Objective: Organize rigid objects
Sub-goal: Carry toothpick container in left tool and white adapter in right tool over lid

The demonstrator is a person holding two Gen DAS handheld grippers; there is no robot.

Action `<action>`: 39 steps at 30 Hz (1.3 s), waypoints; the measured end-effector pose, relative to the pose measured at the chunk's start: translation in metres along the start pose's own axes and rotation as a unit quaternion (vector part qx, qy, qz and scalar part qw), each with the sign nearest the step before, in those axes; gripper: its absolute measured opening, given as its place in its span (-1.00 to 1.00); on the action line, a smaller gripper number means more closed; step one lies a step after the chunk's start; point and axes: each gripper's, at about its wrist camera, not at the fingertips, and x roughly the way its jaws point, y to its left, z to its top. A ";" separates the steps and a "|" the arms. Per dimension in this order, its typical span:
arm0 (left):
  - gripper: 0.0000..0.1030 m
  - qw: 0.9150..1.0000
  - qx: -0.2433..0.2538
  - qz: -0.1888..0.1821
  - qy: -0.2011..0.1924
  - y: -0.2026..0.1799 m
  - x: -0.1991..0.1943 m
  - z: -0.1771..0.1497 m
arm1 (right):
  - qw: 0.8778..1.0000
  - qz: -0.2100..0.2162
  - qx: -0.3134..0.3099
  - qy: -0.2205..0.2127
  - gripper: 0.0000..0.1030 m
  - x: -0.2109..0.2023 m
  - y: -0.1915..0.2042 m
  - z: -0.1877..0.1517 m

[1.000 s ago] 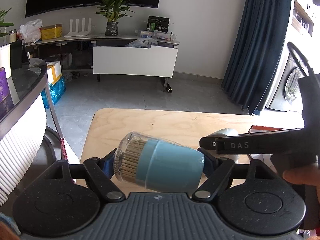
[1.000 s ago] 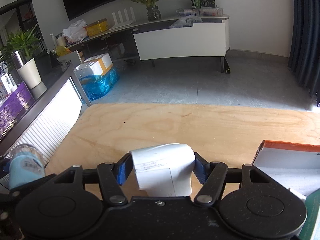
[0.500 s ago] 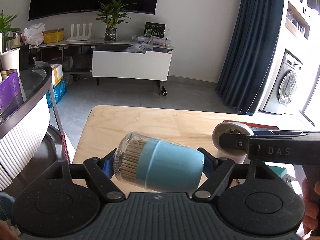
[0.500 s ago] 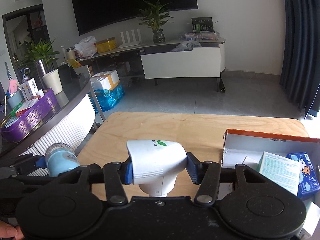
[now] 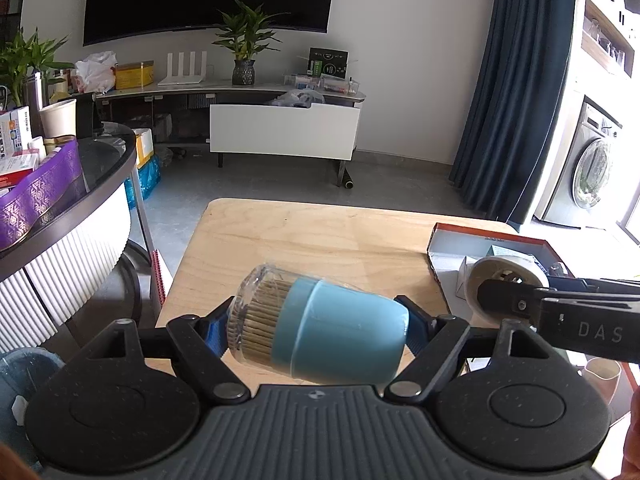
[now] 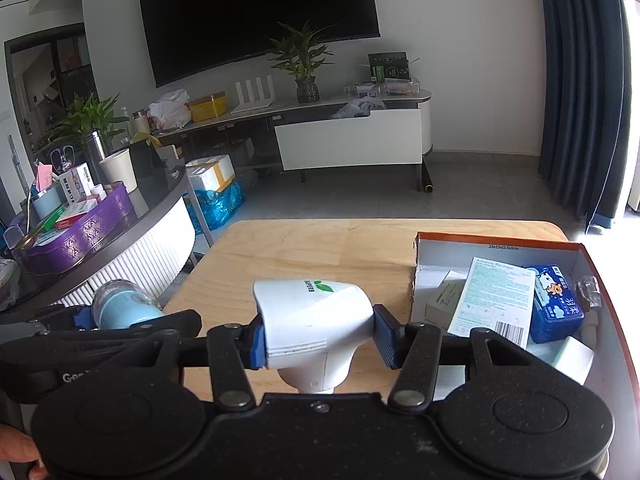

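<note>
My left gripper (image 5: 316,326) is shut on a blue toothpick jar (image 5: 320,338) with a clear cap, held sideways above the wooden table (image 5: 320,240). My right gripper (image 6: 318,338) is shut on a white device with a green leaf logo (image 6: 314,326), held above the table. The jar also shows at the left of the right wrist view (image 6: 120,308). The white device shows at the right of the left wrist view (image 5: 506,280). An open orange-rimmed box (image 6: 496,240) sits on the table's right side, holding a blue tissue pack (image 6: 556,304) and a white leaflet (image 6: 494,296).
A round glass-topped side table (image 5: 100,184) with a purple tray (image 5: 36,192) stands to the left. A TV stand (image 5: 280,136) and plant (image 5: 244,40) are far across the floor. Blue curtains (image 5: 516,100) hang at the right.
Both grippers have risen and tilted up, so more of the room and the open box show. The white device has turned in the right gripper's view. Both grips are unchanged.
</note>
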 end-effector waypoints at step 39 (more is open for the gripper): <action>0.60 0.998 0.034 -0.055 -0.011 -0.074 -0.037 -0.033 | 0.996 -0.054 0.047 -0.058 0.22 -0.110 -0.059 -0.047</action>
